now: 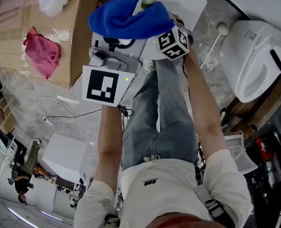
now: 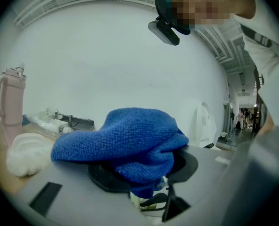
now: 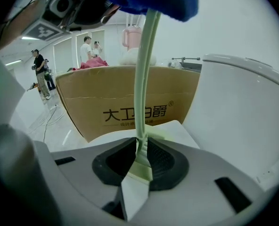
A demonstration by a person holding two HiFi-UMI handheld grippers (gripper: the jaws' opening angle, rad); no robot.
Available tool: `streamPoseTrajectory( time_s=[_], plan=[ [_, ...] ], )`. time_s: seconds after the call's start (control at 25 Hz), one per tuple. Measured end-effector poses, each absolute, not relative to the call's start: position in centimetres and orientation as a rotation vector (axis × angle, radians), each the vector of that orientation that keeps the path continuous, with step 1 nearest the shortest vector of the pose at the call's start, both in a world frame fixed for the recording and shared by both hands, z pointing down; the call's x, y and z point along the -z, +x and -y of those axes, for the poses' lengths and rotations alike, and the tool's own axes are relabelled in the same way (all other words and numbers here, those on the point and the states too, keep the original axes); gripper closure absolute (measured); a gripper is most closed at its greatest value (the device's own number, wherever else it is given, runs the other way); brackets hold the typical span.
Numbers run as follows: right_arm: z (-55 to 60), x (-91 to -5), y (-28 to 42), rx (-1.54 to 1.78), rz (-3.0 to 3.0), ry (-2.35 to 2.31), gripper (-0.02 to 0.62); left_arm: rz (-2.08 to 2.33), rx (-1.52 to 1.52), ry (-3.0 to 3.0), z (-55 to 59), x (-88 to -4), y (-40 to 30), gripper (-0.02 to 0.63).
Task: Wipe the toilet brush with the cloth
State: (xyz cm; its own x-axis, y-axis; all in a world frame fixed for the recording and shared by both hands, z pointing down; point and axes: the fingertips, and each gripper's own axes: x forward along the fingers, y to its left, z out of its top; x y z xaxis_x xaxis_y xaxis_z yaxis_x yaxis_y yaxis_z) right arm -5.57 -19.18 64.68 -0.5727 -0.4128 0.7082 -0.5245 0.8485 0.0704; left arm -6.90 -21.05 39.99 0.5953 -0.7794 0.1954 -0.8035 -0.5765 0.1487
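Cardboard box (image 3: pixel 106 95): printed "大工白爵®". Toilet brush (image 3: pixel 143 79): pale green handle runs straight out from the clenched right tongs (image 3: pixel 140 159) into the blue cloth (image 2: pixel 130 135), which the left tongs (image 2: pixel 144 173) grasp.

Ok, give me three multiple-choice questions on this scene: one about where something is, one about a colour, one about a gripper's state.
1. Where does the pink cloth lie?
A. on the cardboard box
B. on the toilet seat
C. on the floor

2. What colour is the cloth in the left gripper?
A. red
B. blue
C. white

3. How does the right gripper stand?
A. open and empty
B. shut on the brush handle
C. shut on a sponge

Answers: 1 A, the head view shows it on the box top; 2 B, the left gripper view shows blue fabric over the jaws; 3 B, the jaws pinch the pale green handle.
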Motion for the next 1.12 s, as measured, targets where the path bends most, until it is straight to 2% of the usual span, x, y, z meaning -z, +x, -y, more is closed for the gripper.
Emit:
streamPoseTrajectory(
  time_s=[0.52, 0.84, 1.0, 1.12],
  plan=[
    [16.8, -53.2, -4.4, -0.253, 2.439, 0.882, 0.526, 1.391, -0.242, 2.511, 17.8, -39.4, -9.7, 0.422],
    [14.5, -41.9, -2.5, -0.259, 2.563, 1.034, 0.554, 1.415, -0.224, 2.509, 15.9, -35.1, -10.2, 0.422],
    [13.7, -36.1, -1.9, -0.245, 2.626, 1.084, 0.595, 1.437, -0.233, 2.482, 14.5, -33.0, -10.5, 0.432],
    [13.1, -32.5, -1.7, -0.214, 2.656, 1.099, 0.595, 1.448, -0.216, 2.477, 13.5, -31.4, -10.7, 0.436]
  ],
)
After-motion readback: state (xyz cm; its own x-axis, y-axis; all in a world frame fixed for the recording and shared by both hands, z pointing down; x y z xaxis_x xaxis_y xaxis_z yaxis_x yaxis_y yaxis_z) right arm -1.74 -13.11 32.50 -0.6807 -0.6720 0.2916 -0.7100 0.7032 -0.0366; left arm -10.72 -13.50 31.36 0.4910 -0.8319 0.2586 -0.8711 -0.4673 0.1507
